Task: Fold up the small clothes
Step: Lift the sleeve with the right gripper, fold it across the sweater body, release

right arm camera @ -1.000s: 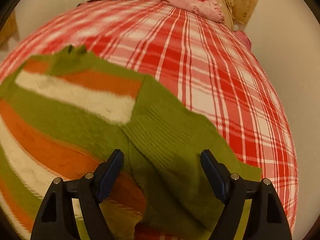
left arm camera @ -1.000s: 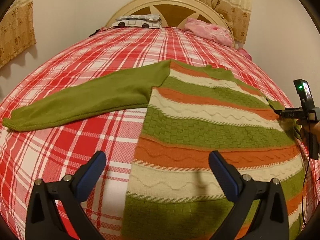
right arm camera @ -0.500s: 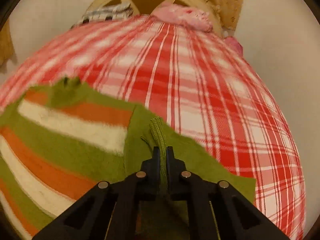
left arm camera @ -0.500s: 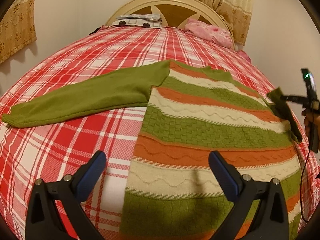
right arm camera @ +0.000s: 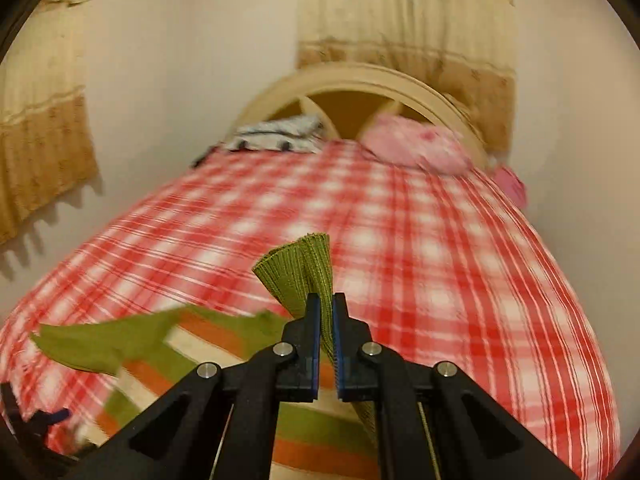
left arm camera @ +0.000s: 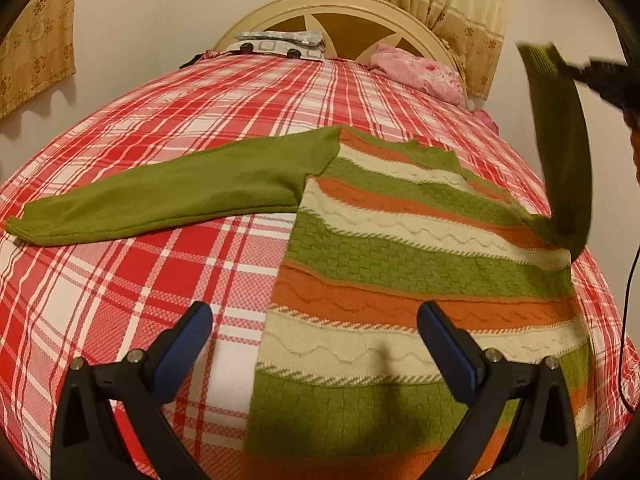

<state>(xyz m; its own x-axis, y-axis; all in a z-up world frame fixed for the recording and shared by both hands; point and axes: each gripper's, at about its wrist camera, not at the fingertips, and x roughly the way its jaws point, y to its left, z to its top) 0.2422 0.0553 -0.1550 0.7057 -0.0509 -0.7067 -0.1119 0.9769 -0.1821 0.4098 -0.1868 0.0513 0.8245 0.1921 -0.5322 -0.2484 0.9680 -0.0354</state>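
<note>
A striped green, orange and cream sweater lies flat on the red plaid bed. Its left green sleeve stretches out to the left. My left gripper is open and empty, hovering over the sweater's lower hem edge. My right gripper is shut on the ribbed cuff of the right green sleeve and holds it lifted high above the bed. In the left wrist view that sleeve hangs raised at the right.
A cream headboard stands at the far end, with a pink pillow and a folded patterned cloth by it. Curtains hang behind. A wall is close on the right.
My right gripper closed on the right sleeve's cuff and lifted it up high off the bed. The left gripper has stayed open over the hem.
</note>
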